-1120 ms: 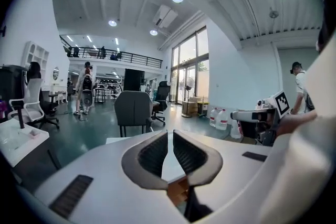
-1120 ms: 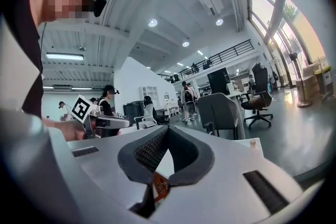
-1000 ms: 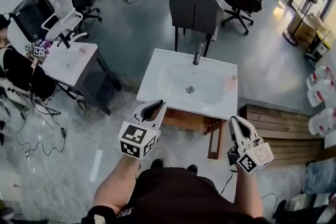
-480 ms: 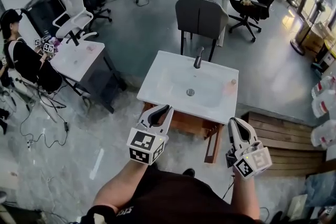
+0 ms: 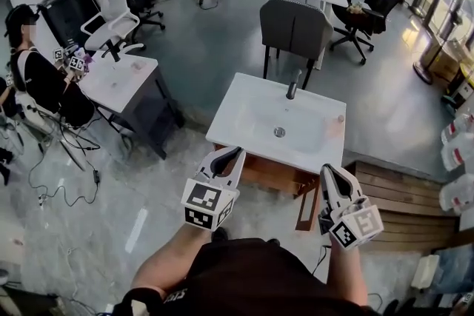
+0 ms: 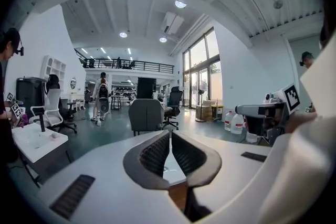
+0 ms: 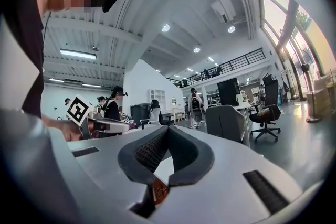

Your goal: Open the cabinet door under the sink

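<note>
In the head view the white sink (image 5: pixel 222 131) sits at centre frame, its faucet (image 5: pixel 294 89) at the far edge. The wood cabinet (image 5: pixel 261 172) shows just below the sink's near edge, between the two grippers. At the cabinet's right end a wood panel (image 5: pixel 306 205) stands out toward the person, seen edge on; whether it is the door cannot be told from above. The left gripper (image 5: pixel 235 152) is at lower centre-left, its tips near the sink's near left corner. The right gripper (image 5: pixel 330 169) is at lower right, just right of the panel and touching nothing. A grey chair (image 5: pixel 295 26) stands beyond the sink, a white table (image 5: pixel 118 81) is at the left, and a seated person (image 5: pixel 37 81) is at the far left edge. In the left gripper view the left gripper (image 6: pixel 170 134) has just been closing. Its tips now meet with nothing between the pads; only a sliver of white sink top and brown wood shows through the gap below them. The grey chair (image 6: pixel 146 115) is behind the tips and the right gripper (image 6: pixel 262 113) is at the right edge. In the right gripper view the right gripper (image 7: pixel 167 128) has its jaws pressed together and empty. A patch of white and a bit of brown show below the pads. The left gripper (image 7: pixel 102 124) is at the left and the grey chair (image 7: pixel 228 120) at the right.
</note>
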Motion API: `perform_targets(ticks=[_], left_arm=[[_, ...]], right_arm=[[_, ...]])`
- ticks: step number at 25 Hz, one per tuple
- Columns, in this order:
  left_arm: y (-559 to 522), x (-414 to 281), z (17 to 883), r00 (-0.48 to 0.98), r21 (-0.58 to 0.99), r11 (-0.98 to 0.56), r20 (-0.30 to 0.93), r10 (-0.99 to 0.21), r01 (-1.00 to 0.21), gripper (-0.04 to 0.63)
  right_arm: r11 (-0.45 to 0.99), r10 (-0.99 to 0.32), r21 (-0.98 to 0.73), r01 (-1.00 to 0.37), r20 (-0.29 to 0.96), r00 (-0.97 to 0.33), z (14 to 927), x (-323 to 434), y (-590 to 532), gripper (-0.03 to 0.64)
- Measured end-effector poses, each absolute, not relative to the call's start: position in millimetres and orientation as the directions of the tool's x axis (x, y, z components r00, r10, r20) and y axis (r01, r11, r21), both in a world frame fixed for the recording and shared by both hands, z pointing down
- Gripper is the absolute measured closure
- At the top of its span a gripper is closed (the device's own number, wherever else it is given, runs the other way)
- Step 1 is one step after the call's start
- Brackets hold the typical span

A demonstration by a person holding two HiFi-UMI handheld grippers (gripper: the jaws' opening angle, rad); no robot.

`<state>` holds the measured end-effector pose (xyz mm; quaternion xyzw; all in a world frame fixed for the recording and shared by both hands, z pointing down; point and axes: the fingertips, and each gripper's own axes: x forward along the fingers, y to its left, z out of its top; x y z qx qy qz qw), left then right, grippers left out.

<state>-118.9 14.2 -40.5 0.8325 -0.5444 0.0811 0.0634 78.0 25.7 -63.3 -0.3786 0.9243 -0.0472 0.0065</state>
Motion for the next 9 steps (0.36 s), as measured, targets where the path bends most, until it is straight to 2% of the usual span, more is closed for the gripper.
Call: perform_targets(ticks=[9], left_arm=[[5,-160,-42,0.364,0.022,-0.366,0.186,-0.913,-0.930,0.577]], right_arm=[[0.680,-0.729,-0.104,-0.726,0.019,-0.685,-65,63,22,0.606]])
